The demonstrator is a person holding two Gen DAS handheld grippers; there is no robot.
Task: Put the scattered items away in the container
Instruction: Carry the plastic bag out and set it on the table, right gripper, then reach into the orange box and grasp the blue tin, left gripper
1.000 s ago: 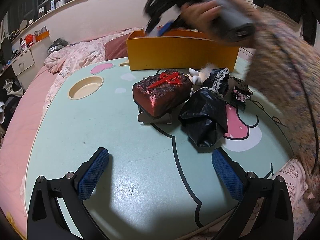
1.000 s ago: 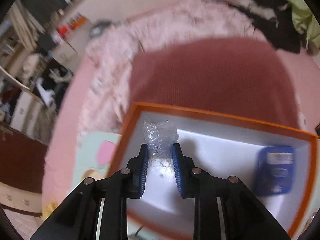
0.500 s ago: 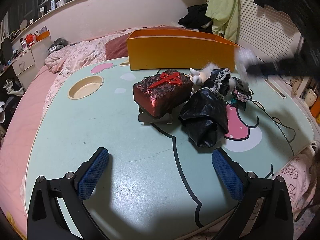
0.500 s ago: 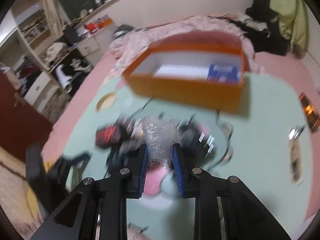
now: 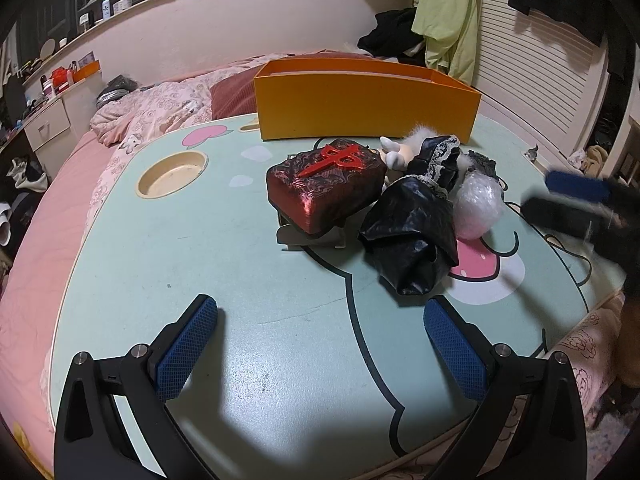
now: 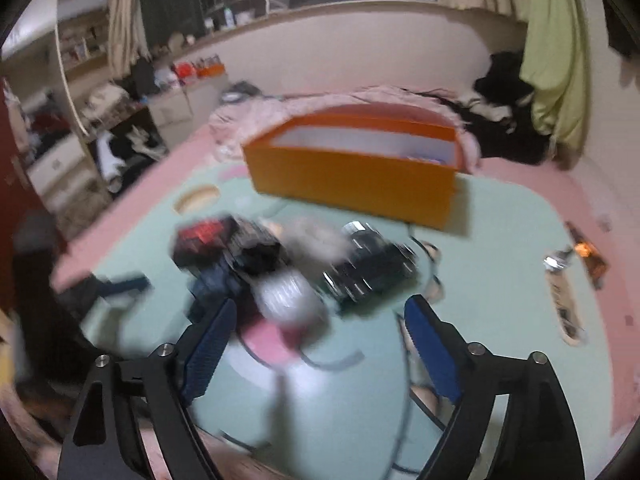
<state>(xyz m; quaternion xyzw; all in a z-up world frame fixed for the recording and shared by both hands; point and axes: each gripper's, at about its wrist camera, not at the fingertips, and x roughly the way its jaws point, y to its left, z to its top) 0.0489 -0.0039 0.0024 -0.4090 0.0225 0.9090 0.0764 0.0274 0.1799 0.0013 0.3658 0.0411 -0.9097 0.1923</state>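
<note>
An orange box (image 5: 366, 106) stands at the table's far side; it also shows in the right wrist view (image 6: 352, 178). A dark red block (image 5: 326, 182), a black plastic bag (image 5: 412, 236), a small doll (image 5: 420, 152) and a clear plastic wad (image 5: 478, 204) lie in a heap in the middle. My left gripper (image 5: 320, 348) is open and empty near the front edge. My right gripper (image 6: 316, 352) is open, just short of the plastic wad (image 6: 290, 296), which lies on the table. It appears blurred in the left wrist view (image 5: 576, 200).
The mint table (image 5: 240, 280) has a round cup recess (image 5: 172, 174) at the left. A black gadget (image 6: 368, 268) with a cable lies right of the heap. A small tube (image 6: 562, 296) lies at the table's right edge. A pink bed surrounds the table.
My right gripper carried the plastic wad from above the orange box back over the table, then opened. The wad now lies beside the black bag. My left gripper has not moved.
</note>
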